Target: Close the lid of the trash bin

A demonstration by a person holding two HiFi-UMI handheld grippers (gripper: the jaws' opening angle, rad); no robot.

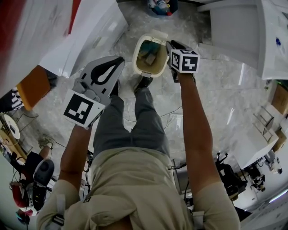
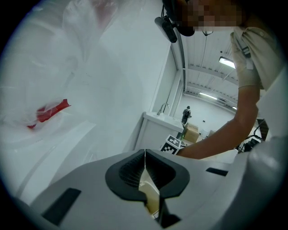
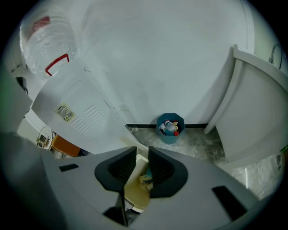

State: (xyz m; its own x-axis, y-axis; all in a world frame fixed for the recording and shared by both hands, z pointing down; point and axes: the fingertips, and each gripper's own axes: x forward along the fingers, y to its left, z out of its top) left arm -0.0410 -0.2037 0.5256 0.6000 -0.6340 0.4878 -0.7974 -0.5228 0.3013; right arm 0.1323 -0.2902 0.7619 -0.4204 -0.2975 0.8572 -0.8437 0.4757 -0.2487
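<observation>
A cream trash bin stands open on the marble floor, with scraps inside. Its lid stands up at the far rim. My right gripper hovers just at the bin's right rim, above it, with its jaws a narrow gap apart and nothing between them. In the right gripper view the bin shows through that gap. My left gripper is held left of the bin and apart from it, jaws shut and empty. A sliver of the bin shows below its jaws in the left gripper view.
The person's shoe rests at the bin's near base. A blue bucket with bottles sits by the far wall. A white appliance leans at the left, a white cabinet stands at the right, and an orange box lies at far left.
</observation>
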